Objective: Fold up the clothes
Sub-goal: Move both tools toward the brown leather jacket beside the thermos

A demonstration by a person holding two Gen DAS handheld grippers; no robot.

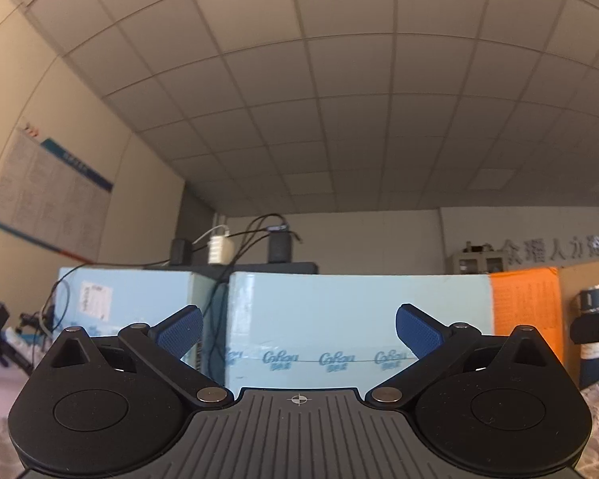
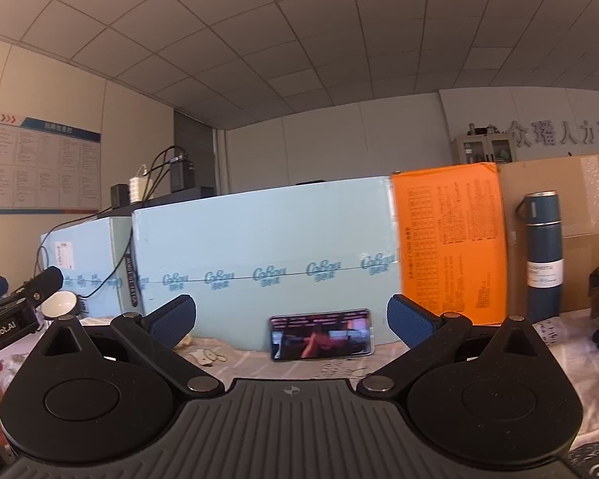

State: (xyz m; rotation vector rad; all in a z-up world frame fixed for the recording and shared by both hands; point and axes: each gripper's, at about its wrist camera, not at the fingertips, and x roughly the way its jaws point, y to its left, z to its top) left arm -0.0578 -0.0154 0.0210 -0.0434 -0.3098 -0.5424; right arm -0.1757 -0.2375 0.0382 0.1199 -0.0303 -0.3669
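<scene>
here both grippers' fingers wide apart, empty.

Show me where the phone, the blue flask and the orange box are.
phone (image 2: 322, 339), right wrist view, middle of its lit screen.
blue flask (image 2: 543, 247), right wrist view, middle of its body.
orange box (image 2: 451, 239), right wrist view, middle of its printed face.

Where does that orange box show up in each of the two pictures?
Left wrist view: the orange box sits far right, partly hidden behind the open left tool.
Right wrist view: it stands right of centre, above the open right tool.
Shared landmark: the light blue box directly left of it.
</scene>
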